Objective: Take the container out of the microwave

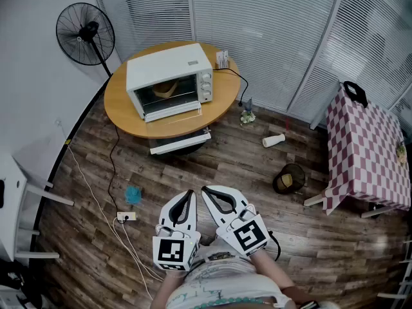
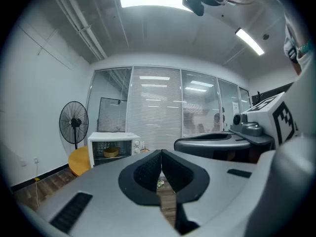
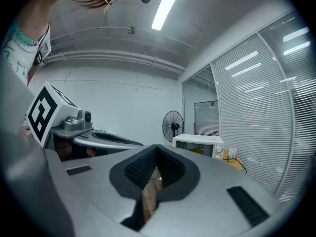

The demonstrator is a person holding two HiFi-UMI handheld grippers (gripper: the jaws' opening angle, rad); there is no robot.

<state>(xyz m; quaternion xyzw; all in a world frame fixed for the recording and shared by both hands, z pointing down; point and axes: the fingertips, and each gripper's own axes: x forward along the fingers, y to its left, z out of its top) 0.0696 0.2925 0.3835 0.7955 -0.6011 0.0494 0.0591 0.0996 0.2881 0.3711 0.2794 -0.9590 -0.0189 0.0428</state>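
The left hand-held gripper (image 1: 188,194) and right hand-held gripper (image 1: 207,190) are closed and empty, well apart from the tan container (image 1: 166,89) inside the microwave (image 1: 168,66) on the table (image 1: 122,108) at upper left, which looks light, stiff and best pinched by its rim.

Wood-plank floor (image 1: 322,262), white wall (image 1: 32,76), blinds (image 1: 270,31) across glazing, round wooden table (image 1: 119,102), standing fan (image 1: 85,34), checked-cloth table (image 1: 364,147).

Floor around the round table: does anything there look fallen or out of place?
Yes. A white bottle lies on its side on the floor, right of the table. The dark basket near it may be tipped too.
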